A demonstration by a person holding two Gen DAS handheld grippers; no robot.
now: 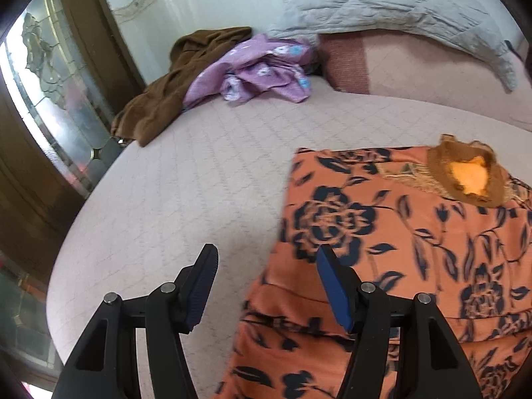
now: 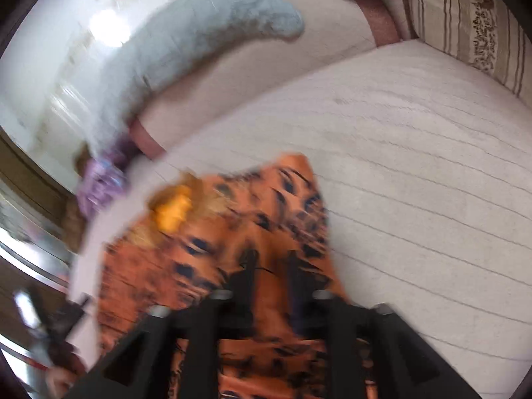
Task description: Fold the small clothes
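left wrist view: left tool (image 1: 266, 259) spread, nothing between its blue pads, hovering over the left edge of the orange floral garment (image 1: 399, 249). garment lies flat on the pale quilted bed (image 1: 183, 183), sides folded in, brown lace neckline (image 1: 465, 173) at the far end. a purple flowered cloth (image 1: 259, 69) and a brown cloth (image 1: 173, 83) lie crumpled together at the far left of the bed, well apart from the garment. grey quilted pillow (image 1: 382, 0) at the head.

right wrist view: heavily blurred. right tool (image 2: 271, 266) over the near part of the orange floral garment (image 2: 232, 232); fingers stand apart, nothing visibly pinched. bed (image 2: 415, 166) bare to the right. grey quilted pillow (image 2: 186, 33) upper left, striped cushion (image 2: 465, 16) upper right.
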